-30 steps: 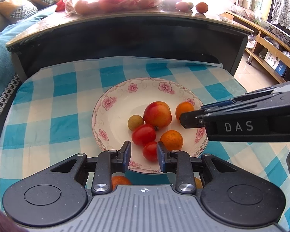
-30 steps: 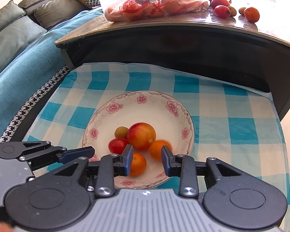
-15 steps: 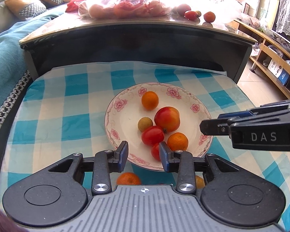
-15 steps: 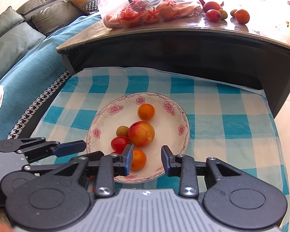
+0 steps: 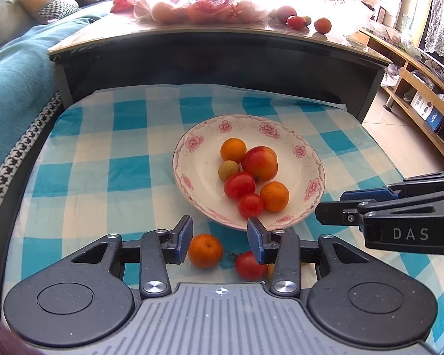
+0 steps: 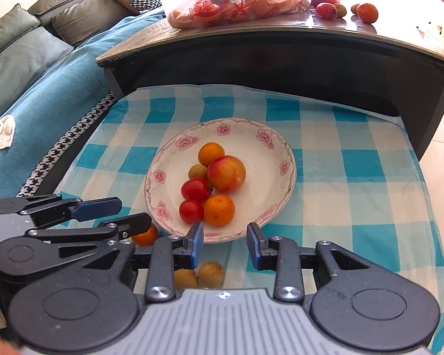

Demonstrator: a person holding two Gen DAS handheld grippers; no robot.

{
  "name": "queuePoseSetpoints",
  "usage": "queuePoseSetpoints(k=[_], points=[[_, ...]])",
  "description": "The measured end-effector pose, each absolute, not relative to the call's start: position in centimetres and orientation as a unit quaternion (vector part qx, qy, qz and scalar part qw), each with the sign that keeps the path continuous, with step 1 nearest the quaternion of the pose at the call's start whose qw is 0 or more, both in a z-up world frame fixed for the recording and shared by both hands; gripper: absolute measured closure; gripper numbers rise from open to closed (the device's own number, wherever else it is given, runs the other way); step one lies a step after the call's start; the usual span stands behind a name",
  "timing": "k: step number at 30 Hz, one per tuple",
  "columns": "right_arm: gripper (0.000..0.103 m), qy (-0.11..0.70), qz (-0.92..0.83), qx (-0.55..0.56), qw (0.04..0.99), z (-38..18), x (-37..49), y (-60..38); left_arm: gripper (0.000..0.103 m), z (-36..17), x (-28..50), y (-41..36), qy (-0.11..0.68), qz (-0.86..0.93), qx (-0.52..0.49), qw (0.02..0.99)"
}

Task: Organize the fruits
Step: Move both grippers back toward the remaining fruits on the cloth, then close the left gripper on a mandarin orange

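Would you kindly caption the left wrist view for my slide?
Left gripper, jaws opening and empty, above a plate holding six fruits.

Open checked cloth (image 5: 83, 159) left of the plate (image 5: 192, 162) and far of it, up to the dark table edge (image 5: 210, 59). Right of the plate, blocked by the right gripper (image 5: 328, 216). Near side crowded (loose orange (image 5: 205, 250), tomato (image 5: 248, 264), two small yellow-green fruits (image 6: 211, 273)).

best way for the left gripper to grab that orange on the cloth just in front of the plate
Grip the orange across its widest middle, coming down from above with the opening, empty left gripper. It is round, and the tomato sits close on its right.
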State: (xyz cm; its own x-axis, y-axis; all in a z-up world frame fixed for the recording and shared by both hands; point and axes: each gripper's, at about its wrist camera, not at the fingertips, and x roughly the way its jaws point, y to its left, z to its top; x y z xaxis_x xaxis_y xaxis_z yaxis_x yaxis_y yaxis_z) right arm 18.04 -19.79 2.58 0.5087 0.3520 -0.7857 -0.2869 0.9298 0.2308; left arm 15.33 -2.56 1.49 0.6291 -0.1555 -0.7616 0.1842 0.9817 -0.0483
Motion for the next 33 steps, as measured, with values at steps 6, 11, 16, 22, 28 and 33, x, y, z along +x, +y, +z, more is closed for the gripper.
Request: queuePoseSetpoints(k=[6, 11, 16, 22, 28, 33], points=[[0.069, 0.473, 0.188, 0.033, 0.86, 1.9, 16.8, -19.4, 0.05, 1.1, 14.4, -2.3, 0.43, -0.093, 0.013, 0.898], [0.069, 0.482, 0.189, 0.038, 0.855, 1.3, 16.7, -19.3, 0.049, 0.9, 14.3, -2.1, 0.436, -0.089, 0.009, 0.896], [0.069, 0.497, 0.19, 0.038, 0.846, 0.3, 16.9, -18.9, 0.049, 0.8, 14.5, -1.7, 0.439, -0.082, -0.002, 0.895], [0.069, 0.507, 0.184, 0.049, 0.841, -0.6, 17.6, -18.7, 0.046, 0.5, 14.8, -1.6, 0.444, -0.082, -0.008, 0.892], [0.069, 0.514, 0.182, 0.054, 0.837, -1.4, 18.1, -18.5, 0.046, 0.1, 15.3, -1.4, 0.451, -0.081, -0.014, 0.889], [0.069, 0.523, 0.172, 0.07, 0.832, -2.2, 18.6, -18.8, 0.046, -0.7, 16.0, -1.2, 0.46, -0.083, -0.022, 0.884]])
